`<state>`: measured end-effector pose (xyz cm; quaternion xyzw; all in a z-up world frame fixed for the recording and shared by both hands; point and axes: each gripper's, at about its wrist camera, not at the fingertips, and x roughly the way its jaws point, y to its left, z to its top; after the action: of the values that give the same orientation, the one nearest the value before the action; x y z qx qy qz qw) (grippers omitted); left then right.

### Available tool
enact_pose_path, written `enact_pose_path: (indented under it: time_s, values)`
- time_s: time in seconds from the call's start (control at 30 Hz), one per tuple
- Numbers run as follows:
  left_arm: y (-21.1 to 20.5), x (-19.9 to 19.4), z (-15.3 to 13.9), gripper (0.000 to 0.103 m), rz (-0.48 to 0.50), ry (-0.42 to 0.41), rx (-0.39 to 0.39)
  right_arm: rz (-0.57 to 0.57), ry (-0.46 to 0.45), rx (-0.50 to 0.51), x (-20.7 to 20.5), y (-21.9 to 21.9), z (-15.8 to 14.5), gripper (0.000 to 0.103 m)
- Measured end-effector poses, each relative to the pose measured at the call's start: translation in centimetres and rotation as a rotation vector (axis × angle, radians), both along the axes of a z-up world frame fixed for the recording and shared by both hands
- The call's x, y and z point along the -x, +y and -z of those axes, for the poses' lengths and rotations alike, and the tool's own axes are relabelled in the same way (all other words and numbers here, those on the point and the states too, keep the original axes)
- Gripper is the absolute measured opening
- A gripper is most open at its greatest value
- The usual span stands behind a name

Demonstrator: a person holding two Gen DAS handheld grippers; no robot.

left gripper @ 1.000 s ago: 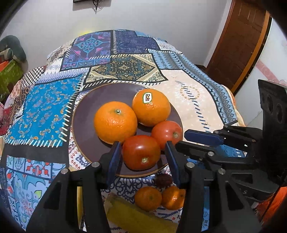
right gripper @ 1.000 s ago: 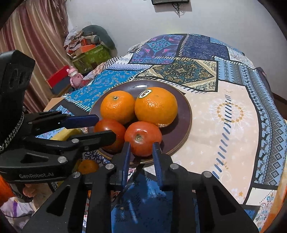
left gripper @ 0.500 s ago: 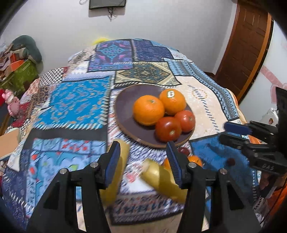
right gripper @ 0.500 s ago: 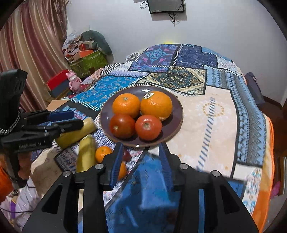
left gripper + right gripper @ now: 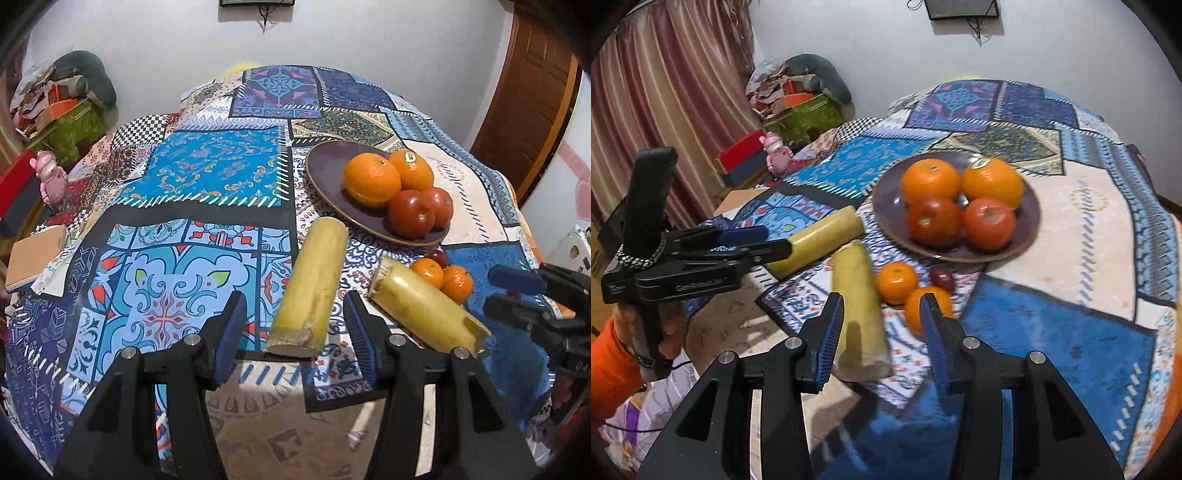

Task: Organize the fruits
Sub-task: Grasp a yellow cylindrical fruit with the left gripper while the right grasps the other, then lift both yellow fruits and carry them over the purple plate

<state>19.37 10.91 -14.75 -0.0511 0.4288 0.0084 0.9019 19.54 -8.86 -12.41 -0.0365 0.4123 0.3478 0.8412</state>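
Both my tongs, left gripper (image 5: 293,325) and right gripper (image 5: 881,325), have pulled back from the plate (image 5: 325,177), released; four fruits sit there upper right, yellow pieces (image 5: 314,284) await below.

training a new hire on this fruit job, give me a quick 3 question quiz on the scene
1. True or false: the left gripper holds a tomato.
2. How many fruits are on the plate?
3. Which lies off the plate: A) stickered orange B) mandarins C) tomatoes

Key: 1. False; it is open and empty, with a yellow piece ahead. 2. Four. 3. B.
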Motion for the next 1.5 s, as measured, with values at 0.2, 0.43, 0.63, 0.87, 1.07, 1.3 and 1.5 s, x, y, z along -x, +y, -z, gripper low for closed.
enact_pose_path:
  time_s: [0.2,0.43,0.63,0.87,1.07,1.3,1.5]
  values:
    - [0.3,-1.6,1.0,0.042,0.040,0.033,0.052,-0.032,0.026,0.031,0.2,2.0,1.2,0.039]
    - [-0.2,-2.0,2.2,0.037,0.083,0.063,0.082,-0.024,0.025,0.077,-0.2,3.1,2.1,0.040]
    - [0.3,-0.6,2.1,0.034,0.072,0.064,0.145,-0.029,0.099,0.081,-0.6,3.8,3.6,0.040]
    - [0.4,1.7,1.7,0.034,0.069,0.066,0.159,-0.031,0.099,0.098,0.1,4.1,3.2,0.036]
    - [0.3,4.2,1.3,0.034,0.080,0.066,0.135,-0.057,0.100,0.132,0.6,4.4,3.0,0.036]
    - [0.1,3.5,1.5,0.036,0.080,0.077,0.125,-0.063,0.082,0.136,-0.4,5.4,3.3,0.039]
    - [-0.4,2.1,2.2,0.036,0.092,0.059,0.106,-0.050,0.087,0.100,-0.6,5.2,3.6,0.036]
